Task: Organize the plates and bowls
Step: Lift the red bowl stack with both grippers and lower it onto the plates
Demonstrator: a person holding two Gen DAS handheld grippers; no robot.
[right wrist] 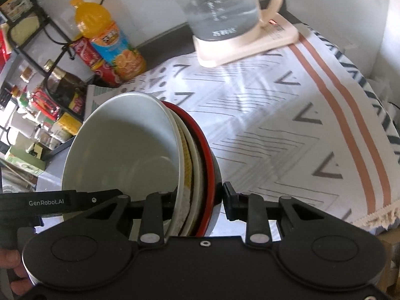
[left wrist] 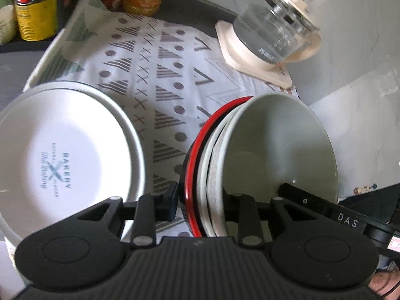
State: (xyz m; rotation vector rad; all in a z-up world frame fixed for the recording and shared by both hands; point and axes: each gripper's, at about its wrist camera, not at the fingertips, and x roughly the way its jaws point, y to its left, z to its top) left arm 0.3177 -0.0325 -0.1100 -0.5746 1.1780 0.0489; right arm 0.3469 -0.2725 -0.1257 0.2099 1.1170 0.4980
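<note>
A nested stack of bowls (left wrist: 252, 155), with a pale grey bowl (right wrist: 125, 155) innermost and a red-rimmed black bowl (left wrist: 193, 165) outermost, hangs tilted above the patterned cloth (left wrist: 160, 80). My left gripper (left wrist: 200, 200) is shut on the stack's rims on one side. My right gripper (right wrist: 200, 200) is shut on the rims on the opposite side, one finger inside the grey bowl and the other against the red bowl (right wrist: 208, 165). Each gripper's body shows at the edge of the other's view. A white plate (left wrist: 62, 155) printed "BAKERY" lies on the cloth to the left.
A glass kettle (right wrist: 222, 12) on a cream base (left wrist: 250, 57) stands at the back of the cloth (right wrist: 287, 130). An orange juice bottle (right wrist: 112, 45), a red can and a shelf rack (right wrist: 30, 57) with jars line the back left. A wall rises on the right.
</note>
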